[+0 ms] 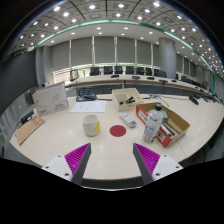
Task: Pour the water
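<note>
A clear plastic water bottle [153, 123] with a white cap stands upright on the pale table [60, 140], ahead of my fingers and to the right. A cream-coloured cup [91, 125] stands ahead to the left. Between the two lies a small red round coaster [118, 130]. My gripper [112, 158] is held well back from all of them, open, with nothing between its magenta pads [76, 156].
An open cardboard box [172, 122] sits right behind the bottle. Farther back stand another carton [126, 97] and a white box [50, 98]. A brown flat piece [29, 129] lies at the left edge. Desks with monitors fill the room behind.
</note>
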`<state>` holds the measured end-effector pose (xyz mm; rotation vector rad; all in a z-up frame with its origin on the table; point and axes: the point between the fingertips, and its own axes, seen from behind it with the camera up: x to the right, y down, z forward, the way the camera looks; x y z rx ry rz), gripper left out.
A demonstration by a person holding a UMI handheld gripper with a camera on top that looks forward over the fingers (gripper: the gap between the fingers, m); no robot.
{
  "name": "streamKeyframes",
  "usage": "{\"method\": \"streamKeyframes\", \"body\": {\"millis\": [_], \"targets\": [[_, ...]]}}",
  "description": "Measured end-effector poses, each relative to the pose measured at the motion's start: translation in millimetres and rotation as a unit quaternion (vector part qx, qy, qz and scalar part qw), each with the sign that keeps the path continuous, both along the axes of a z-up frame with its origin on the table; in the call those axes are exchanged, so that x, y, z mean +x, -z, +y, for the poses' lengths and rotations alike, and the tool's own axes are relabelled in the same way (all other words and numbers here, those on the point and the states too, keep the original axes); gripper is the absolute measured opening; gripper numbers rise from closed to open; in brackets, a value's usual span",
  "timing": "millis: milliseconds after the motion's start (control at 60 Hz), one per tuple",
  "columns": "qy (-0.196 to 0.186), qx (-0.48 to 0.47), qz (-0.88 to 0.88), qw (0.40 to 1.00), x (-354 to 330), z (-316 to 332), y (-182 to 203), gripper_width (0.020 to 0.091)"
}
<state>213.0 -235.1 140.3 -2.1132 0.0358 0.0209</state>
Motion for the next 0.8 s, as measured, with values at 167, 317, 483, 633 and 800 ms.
{"method": "streamKeyframes", "body": {"millis": [167, 317, 483, 633, 800], "targets": [[0.035, 0.009, -0.007, 0.999, 96, 34, 33, 0.0865], [0.039, 0.010, -0.005, 0.999, 145, 70, 61, 0.0861], [0.032, 0.013, 0.001, 0.999, 167, 110, 87, 0.0862], [0.025, 0.011, 0.010, 1.000, 170, 136, 104, 0.0860], [0.025, 0.014, 0.012, 1.000, 171, 158, 114, 0.0862]]}}
